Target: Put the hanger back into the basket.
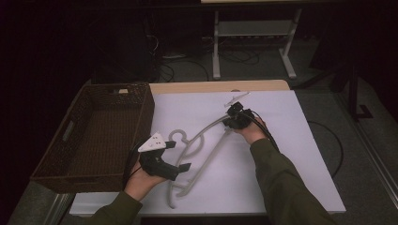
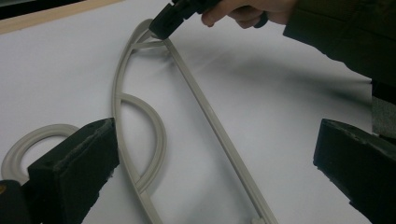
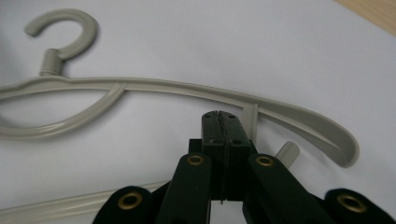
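Nearest the person, the left gripper [image 1: 180,155] hovers with its jaws spread wide over the lower half of the grey hanger [image 1: 202,149], gripping nothing. That hanger lies flat on the white table [image 1: 281,154], its hook toward the wicker basket [image 1: 75,140] at the left. Farther off, the right gripper [image 1: 231,121] has its jaws pressed together at the hanger's far end.
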Motion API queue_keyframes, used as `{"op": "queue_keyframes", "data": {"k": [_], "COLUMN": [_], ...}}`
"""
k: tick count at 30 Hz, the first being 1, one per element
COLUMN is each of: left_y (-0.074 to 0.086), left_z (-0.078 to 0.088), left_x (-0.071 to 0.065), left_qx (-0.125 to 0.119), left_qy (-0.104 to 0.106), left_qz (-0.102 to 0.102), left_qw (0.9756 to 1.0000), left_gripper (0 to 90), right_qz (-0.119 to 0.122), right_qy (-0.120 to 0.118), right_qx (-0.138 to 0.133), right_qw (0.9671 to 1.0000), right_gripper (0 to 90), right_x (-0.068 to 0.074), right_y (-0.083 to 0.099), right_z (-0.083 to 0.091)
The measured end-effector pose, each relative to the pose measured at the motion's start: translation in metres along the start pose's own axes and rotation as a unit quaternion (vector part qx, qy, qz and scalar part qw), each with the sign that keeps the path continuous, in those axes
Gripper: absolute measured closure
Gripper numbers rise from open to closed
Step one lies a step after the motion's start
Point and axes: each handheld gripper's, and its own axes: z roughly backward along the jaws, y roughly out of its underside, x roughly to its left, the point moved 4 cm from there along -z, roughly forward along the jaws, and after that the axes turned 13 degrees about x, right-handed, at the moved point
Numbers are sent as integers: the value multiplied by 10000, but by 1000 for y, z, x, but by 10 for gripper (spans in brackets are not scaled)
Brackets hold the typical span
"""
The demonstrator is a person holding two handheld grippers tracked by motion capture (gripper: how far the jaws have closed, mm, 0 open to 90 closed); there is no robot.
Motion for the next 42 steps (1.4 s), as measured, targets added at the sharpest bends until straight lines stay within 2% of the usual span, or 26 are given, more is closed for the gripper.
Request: {"op": "queue_keyframes", "data": {"k": [10,11,17,20,23,26,33,37,38,42], "left_y": [0,0,0,1,1,1,1,2,2,2], "left_z": [-1,-1,0,0,-1,-1,-1,-2,-2,-4], "left_x": [-2,-2,-1,-1,-1,-1,-1,-1,-1,-2], "left_qx": [22,21,14,35,21,9,91,72,78,85], "left_qy": [30,35,25,22,21,16,21,35,36,43], "left_qz": [-40,-42,-23,-33,-29,-12,-7,8,12,11], "left_qw": [10000,10000,10000,10000,10000,10000,10000,10000,10000,10000], "left_gripper": [0,0,0,0,0,0,0,0,0,0], "right_qz": [207,231,164,250,281,204,249,324,274,337], "right_qy": [80,180,226,331,369,349,396,313,266,177], "right_qx": [494,653,879,971,1042,1011,1024,938,943,960], "right_qw": [9985,9974,9957,9944,9935,9941,9936,9946,9948,9947], "right_gripper": [892,892,893,893,893,893,893,893,893,892], "right_x": [-1,0,-1,-2,-2,-2,0,6,8,13], "right_y": [-8,-7,-2,2,9,19,47,64,69,84], "right_z": [-19,-22,-23,-22,-17,-13,3,14,16,23]}}
